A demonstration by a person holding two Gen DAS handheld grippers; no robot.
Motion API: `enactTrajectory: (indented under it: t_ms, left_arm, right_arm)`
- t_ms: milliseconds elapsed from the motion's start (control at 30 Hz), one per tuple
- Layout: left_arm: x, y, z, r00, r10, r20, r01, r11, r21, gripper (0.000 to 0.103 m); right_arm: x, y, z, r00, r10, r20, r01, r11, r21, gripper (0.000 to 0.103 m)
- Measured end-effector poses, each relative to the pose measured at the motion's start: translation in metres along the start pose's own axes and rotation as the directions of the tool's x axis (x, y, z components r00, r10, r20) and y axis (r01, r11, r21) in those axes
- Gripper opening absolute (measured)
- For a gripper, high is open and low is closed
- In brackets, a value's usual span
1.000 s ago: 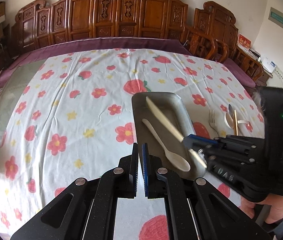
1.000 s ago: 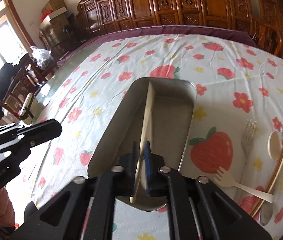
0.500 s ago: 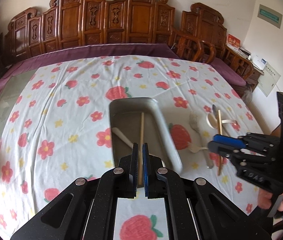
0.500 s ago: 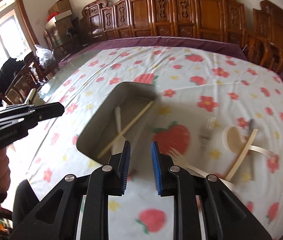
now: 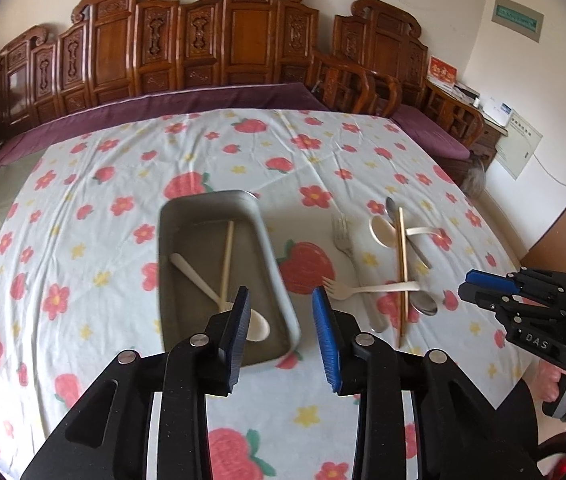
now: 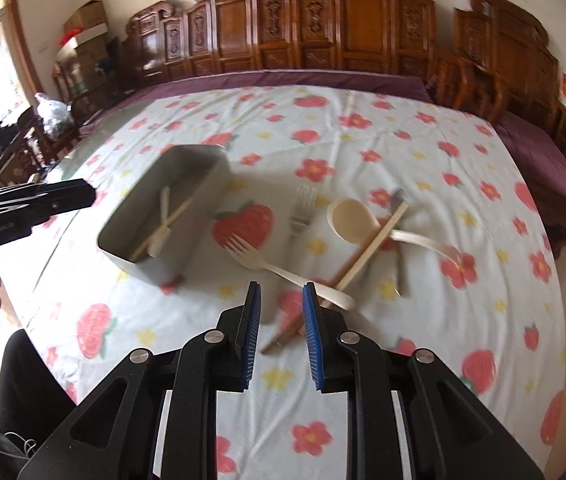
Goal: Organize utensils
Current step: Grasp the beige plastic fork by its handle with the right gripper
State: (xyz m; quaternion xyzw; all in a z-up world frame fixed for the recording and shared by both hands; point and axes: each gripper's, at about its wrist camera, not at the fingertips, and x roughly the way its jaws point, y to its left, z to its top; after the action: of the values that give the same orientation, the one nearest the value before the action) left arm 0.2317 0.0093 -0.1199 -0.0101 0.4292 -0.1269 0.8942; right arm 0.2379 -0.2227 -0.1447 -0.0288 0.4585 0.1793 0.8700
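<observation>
the metal tray [image 5: 171, 240] sits on the flower-print cloth [image 5: 83, 184] that covers the surface, and serves as the landmark for this record. inside the tray lie two items only: a pale spoon [image 5: 219, 300] and a single pale chopstick [image 5: 227, 264], crossed over one another toward the tray's near end; the right wrist view confirms the same pair [image 6: 163, 224]. on the cloth to the right of the tray, well apart from its wall, the rest of the utensils are loose: a metal fork [image 5: 341, 236] nearest the tray, a pale plastic fork [image 5: 367, 289] lying crosswise below it, and farther right a heap made of a pale ladle-style spoon [image 6: 349, 216], a metal spoon [image 5: 423, 303] and a second chopstick [image 5: 402, 268] laid across them. the left tool [image 5: 281, 316] hangs over the tray's near right corner with its jaws spread wide and nothing between them. the right tool [image 6: 281, 320] hovers over the near end of the second chopstick and the plastic fork's handle, its jaws likewise parted and empty. judgement: the task appears under halfway, with two pieces stowed and five visible pieces outstanding. the heap is the awkward remainder, since the chopstick rests on the other pieces and lifting it may drag or roll them. the right wrist view is partly blurred, so fine contact in the heap cannot be settled.
</observation>
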Motion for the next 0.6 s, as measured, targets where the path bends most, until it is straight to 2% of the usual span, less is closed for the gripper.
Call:
enactTrajectory:
  t_ms: [67, 333, 600]
  left_arm:
    - [0.003, -0.006, -0.001, 1.000, -0.008, -0.007, 0.008, 1.000, 0.008, 0.036]
    - [0.012, -0.018, -0.008, 1.000, -0.019, -0.023, 0.019, 1.000, 0.019, 0.045]
    - [0.017, -0.026, -0.010, 0.999, -0.016, -0.040, 0.017, 0.999, 0.032, 0.045]
  right_arm:
    - [0.003, -0.005, -0.004, 1.000, -0.011, -0.007, 0.011, 1.000, 0.009, 0.024]
    - [0.038, -0.005, -0.001, 0.998, -0.004, -0.060, 0.001, 0.999, -0.048, 0.024]
    - [0.095, 0.000, 0.019, 0.988, -0.013, -0.151, -0.015, 0.983, -0.181, 0.029]
